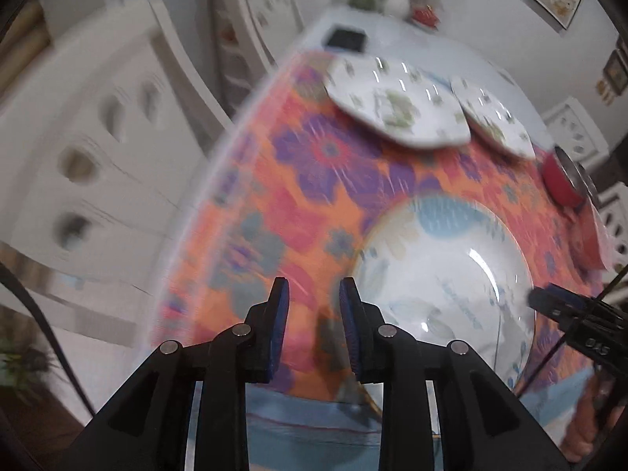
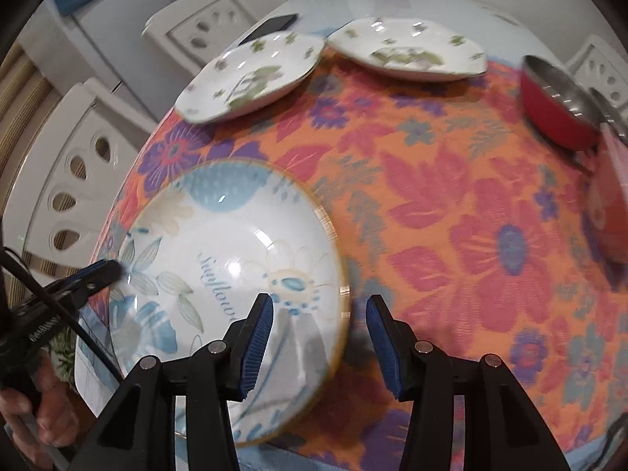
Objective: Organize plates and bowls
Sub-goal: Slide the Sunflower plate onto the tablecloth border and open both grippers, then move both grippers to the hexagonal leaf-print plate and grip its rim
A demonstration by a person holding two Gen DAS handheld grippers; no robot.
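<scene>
White round table with a loud orange flower-print cloth over the near part, white cut-out chairs around it.

The big round plate, blue flowers and some script lettering on it, sits on the cloth at the near edge. The left gripper hangs just off its left rim, jaws a narrow gap apart with only cloth showing between them, nothing held. The right gripper is over the plate's right rim with jaws partly open; the rim shows in the gap, but the pads don't seem to press on it. In the right wrist view the left gripper's blue tip sits right at the plate's left edge, and a hand is gripping its handle.

Farther back, two squarish white plates with green flower prints lie side by side, close together. Off to the right is a red bowl with a metal inside. A dark phone lies on bare table behind the plates.
</scene>
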